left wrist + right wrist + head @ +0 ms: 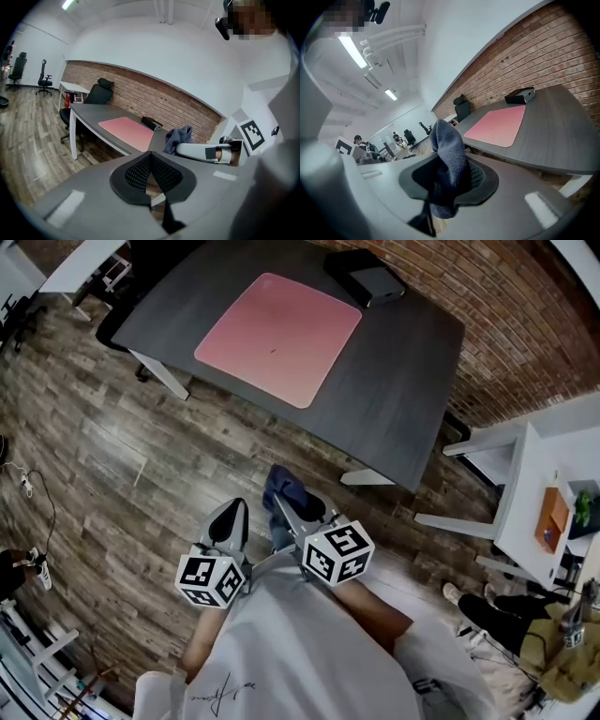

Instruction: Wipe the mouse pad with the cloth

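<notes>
Close to the person's body, two grippers are held side by side above the wooden floor (103, 465). The left gripper (150, 155) has its jaws pressed together with nothing between them. The right gripper (451, 174) has its jaws pinching a dark blue cloth (446, 154), which sticks up past the tips. Farther off, well apart from both grippers, a pink mouse pad (278, 337) lies flat on a dark grey tabletop (403, 381). A black box (367, 277) sits beyond the pad, near a brick wall (525, 324).

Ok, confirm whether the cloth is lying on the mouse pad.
No, the cloth is clamped in the right gripper, and the mouse pad is bare.
</notes>
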